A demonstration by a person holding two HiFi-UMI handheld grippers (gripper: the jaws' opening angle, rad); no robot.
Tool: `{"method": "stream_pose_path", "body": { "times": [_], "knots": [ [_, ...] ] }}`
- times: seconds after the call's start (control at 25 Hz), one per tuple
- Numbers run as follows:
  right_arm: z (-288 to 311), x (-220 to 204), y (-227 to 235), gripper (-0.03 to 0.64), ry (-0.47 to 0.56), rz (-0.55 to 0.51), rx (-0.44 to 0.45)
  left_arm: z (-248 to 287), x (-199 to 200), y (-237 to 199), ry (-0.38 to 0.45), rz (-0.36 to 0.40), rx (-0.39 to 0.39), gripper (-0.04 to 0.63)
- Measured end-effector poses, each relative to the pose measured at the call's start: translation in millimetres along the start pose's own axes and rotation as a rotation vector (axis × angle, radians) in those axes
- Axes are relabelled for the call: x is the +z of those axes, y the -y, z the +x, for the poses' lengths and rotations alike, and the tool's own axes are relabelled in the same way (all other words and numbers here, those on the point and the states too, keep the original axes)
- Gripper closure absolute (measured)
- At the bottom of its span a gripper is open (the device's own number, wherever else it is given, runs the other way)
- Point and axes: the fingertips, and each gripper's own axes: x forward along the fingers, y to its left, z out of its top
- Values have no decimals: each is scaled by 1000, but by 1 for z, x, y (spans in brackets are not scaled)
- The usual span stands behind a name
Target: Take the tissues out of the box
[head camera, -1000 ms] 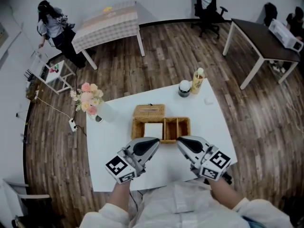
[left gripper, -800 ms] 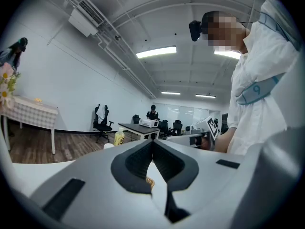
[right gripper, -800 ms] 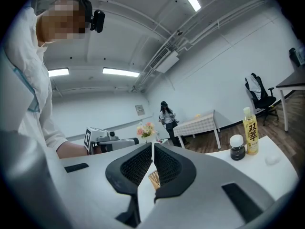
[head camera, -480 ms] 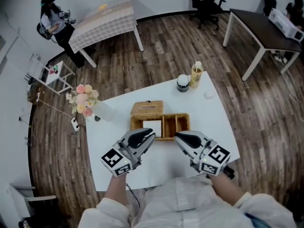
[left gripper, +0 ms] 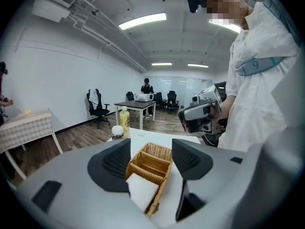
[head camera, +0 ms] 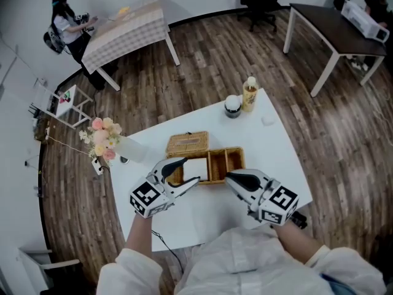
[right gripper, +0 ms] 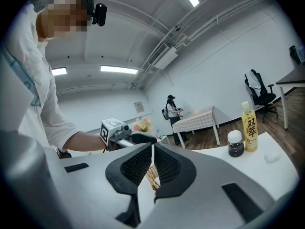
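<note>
A wicker basket (head camera: 225, 162) with several compartments stands mid-table, and its left compartment holds a white stack of tissues (head camera: 195, 166). Behind it lies a wicker tissue box (head camera: 187, 143). My left gripper (head camera: 189, 172) hangs just at the basket's near left corner, tilted down. Its jaws have just been opening and now stand open. In the left gripper view the tissues (left gripper: 142, 191) and the basket (left gripper: 153, 162) show between the pads of the left gripper (left gripper: 150, 159), untouched. My right gripper (head camera: 229, 177) is shut and empty, level, at the basket's near right side; in its own view the right gripper (right gripper: 152, 149) shows only a thin slit.
A yellow drink bottle (head camera: 249, 94) and a dark jar (head camera: 232, 106) stand at the table's far right corner. A vase of flowers (head camera: 103, 137) sits at the far left edge. Other tables, chairs and a person (head camera: 66, 26) are farther off in the room.
My left gripper has moved forward and down toward the basket's left compartment, and its jaws have opened. The right gripper has stayed put.
</note>
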Motion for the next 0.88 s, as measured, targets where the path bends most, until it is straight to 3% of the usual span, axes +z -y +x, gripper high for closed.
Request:
{"method": "stream_pose_path", "body": {
  "times": [0.36, 0.64, 0.88],
  "knots": [
    [6, -8, 9, 580, -14, 19, -14, 22, -47, -15, -235, 125, -87, 314],
    [10, -14, 16, 580, -30, 30, -27, 40, -107, -26, -496, 268, -163, 281],
    [14, -23, 19, 580, -48, 45, -38, 52, -135, -30, -629, 300, -236, 255]
  ]
}}
